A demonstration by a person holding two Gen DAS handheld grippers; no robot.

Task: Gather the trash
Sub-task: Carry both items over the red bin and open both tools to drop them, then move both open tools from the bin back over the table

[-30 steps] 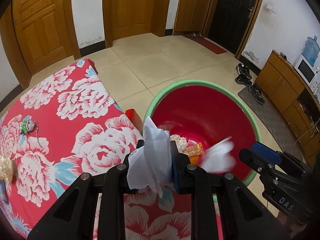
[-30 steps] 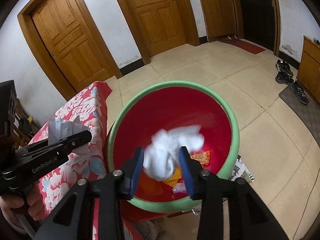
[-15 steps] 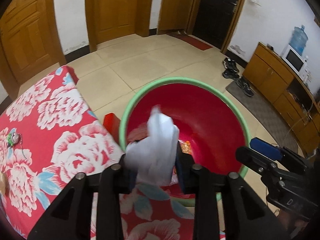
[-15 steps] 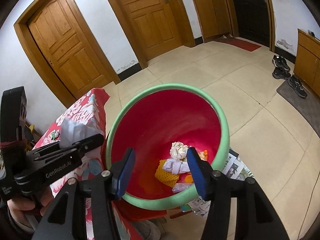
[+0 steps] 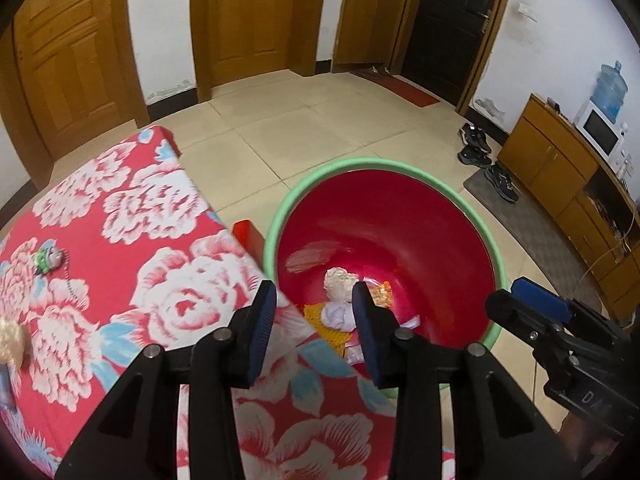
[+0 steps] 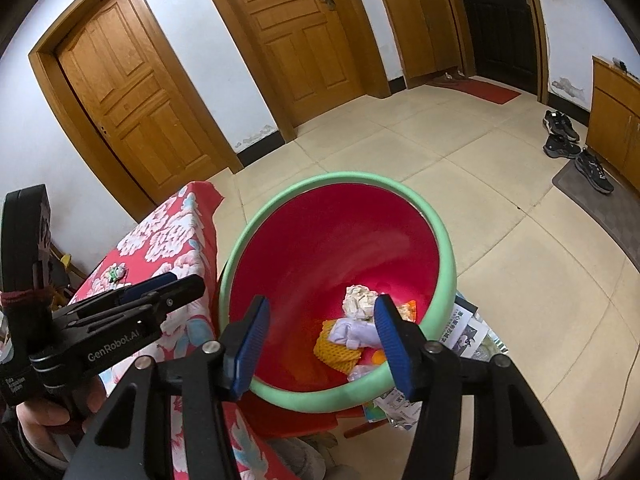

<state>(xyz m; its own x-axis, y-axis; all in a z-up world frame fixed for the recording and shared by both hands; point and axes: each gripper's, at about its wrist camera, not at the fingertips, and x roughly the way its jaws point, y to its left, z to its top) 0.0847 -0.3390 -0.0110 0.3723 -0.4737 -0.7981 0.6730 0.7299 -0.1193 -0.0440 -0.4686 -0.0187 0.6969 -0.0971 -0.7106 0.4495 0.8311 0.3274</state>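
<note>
Listing contents at the bin:
Bin: red bucket with a green rim [image 6: 447, 248], standing on the tiled floor just beside the surface [image 5: 120, 264] with its red floral cloth.
Trash in bin: crumpled paper ball [image 6: 359, 298], white tissue wad [image 6: 354, 331], yellow foam net [image 6: 335, 347], all lying together at the bottom.
Handling, judged: very light, soft and crushable; nothing fragile. A pinch across the bulk of a wad should hold; the net may snag on a pad.
Left claw [image 5: 315, 330]: jaws opening, nothing between the pads; poised over the corner of the surface and the near rim, tilted steeply down into the bin.
Right claw [image 6: 320, 346]: jaws parted about halfway, empty; aimed down over the near rim.
Hands: a hand [image 6: 52, 420] grips the left tool's handle, low in the right wrist view.
Remaining on surface: small green trinket on a bead chain [image 5: 48, 259]; a pale round object [image 5: 10, 340] at the left edge, too cropped to identify.
Beside bin: printed papers [image 6: 466, 330] on the floor.
</note>
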